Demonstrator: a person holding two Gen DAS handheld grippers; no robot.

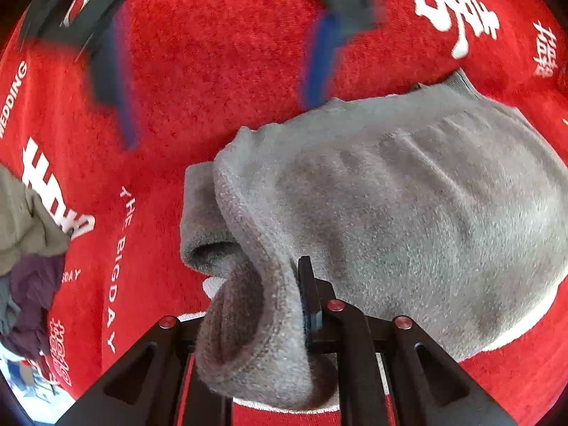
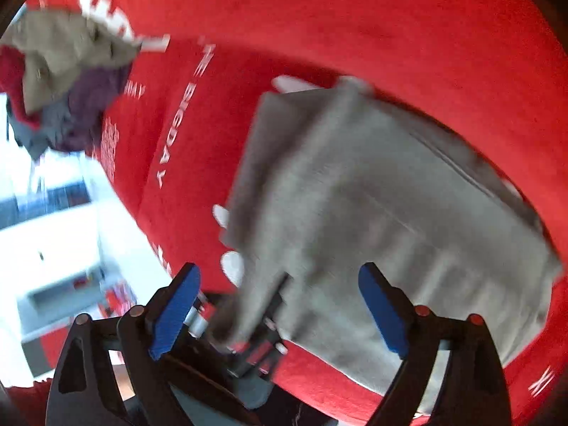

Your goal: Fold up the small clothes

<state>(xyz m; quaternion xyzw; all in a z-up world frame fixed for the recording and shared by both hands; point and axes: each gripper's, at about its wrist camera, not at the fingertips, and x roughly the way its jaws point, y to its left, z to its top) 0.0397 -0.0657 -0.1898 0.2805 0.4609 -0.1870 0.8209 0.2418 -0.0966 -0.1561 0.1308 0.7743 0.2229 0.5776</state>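
**Inspector:** Report the grasp and where the garment lies.

**Assistant:** The left gripper (image 1: 284, 319) is clenched on the hemmed edge of the grey garment (image 1: 408, 213), which bunches at its fingers. From there the cloth runs toward two o'clock across the red cloth (image 1: 213, 71), and I judge that its long axis.

**Inspector:** The other arm?

**Assistant:** The right gripper (image 2: 280, 316) is released, blue pads (image 2: 383, 312) spread wide, holding nothing. In its view the grey garment (image 2: 390, 213) lies ahead, from twelve to two o'clock. The left is nearer, being in contact.

**Inspector:** Containers?

**Assistant:** None visible. A loose pile of clothes (image 2: 64, 81) sits well apart at ten o'clock in the right view.

**Inspector:** Next move?

**Assistant:** Probably carrying the held edge over toward two o'clock. The view is blurred, so the far edge is uncertain.
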